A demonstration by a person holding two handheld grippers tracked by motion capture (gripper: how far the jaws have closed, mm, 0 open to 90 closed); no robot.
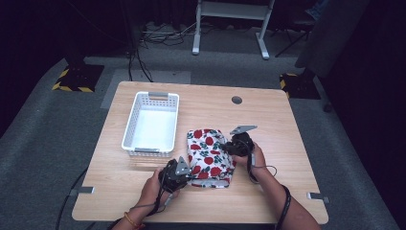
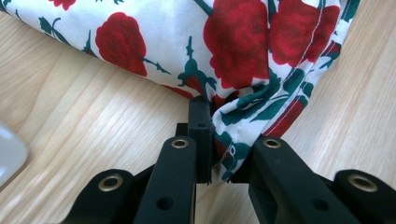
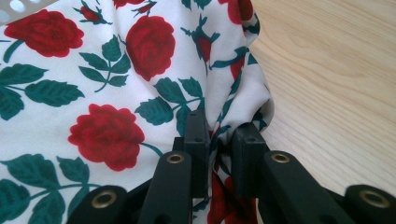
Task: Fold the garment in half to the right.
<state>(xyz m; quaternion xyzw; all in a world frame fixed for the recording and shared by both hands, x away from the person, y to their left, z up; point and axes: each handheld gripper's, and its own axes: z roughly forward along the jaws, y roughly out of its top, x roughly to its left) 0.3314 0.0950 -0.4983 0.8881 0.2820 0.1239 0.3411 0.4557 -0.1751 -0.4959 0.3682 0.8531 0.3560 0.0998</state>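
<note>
A folded white cloth printed with red roses and green leaves [image 1: 208, 155] lies on the wooden table [image 1: 277, 120] in front of the person. My left gripper [image 1: 178, 171] sits at the cloth's near-left edge, shut on a bunched bit of the cloth [image 2: 243, 65]; fabric is pinched between its jaws [image 2: 223, 149]. My right gripper [image 1: 238, 143] is at the cloth's right edge, shut on a gathered fold of the cloth [image 3: 107, 93], with fabric squeezed between its jaws [image 3: 219, 140].
A white perforated plastic basket [image 1: 128, 129] stands empty at the back left of the table, just left of the cloth. A round cable hole [image 1: 236, 100] is near the far edge. Bare wood lies to the right of the cloth.
</note>
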